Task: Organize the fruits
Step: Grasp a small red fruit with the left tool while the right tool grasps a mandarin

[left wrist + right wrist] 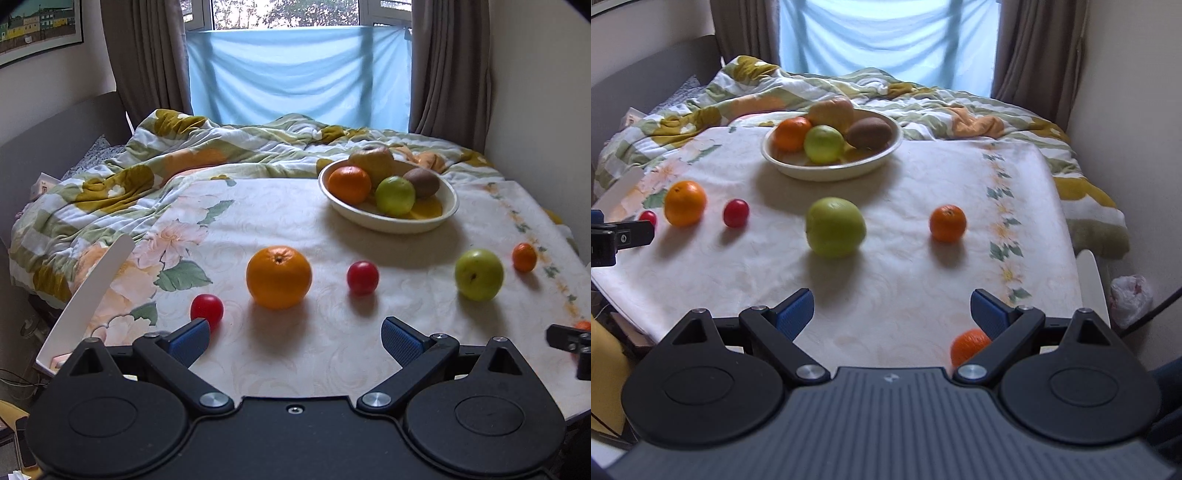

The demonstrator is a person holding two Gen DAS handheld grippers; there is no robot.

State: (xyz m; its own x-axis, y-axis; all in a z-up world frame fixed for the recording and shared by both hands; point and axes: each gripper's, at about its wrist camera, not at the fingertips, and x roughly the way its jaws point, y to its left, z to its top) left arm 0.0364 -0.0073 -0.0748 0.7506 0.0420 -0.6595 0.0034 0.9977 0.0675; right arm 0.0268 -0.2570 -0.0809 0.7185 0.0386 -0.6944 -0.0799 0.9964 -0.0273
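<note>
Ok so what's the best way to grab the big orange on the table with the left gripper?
Grip the big orange across its middle, its widest part, coming straight in from the near side. It sits stem-up, directly ahead of the open left gripper. The red fruits on either side stand apart from it, so the fingers likely have room. Being round, it could roll, so close evenly.

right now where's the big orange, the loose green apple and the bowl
big orange (279, 277): left wrist view, front skin
green apple (835, 226): right wrist view, middle of its face
bowl (827, 170): right wrist view, near outer wall
</note>
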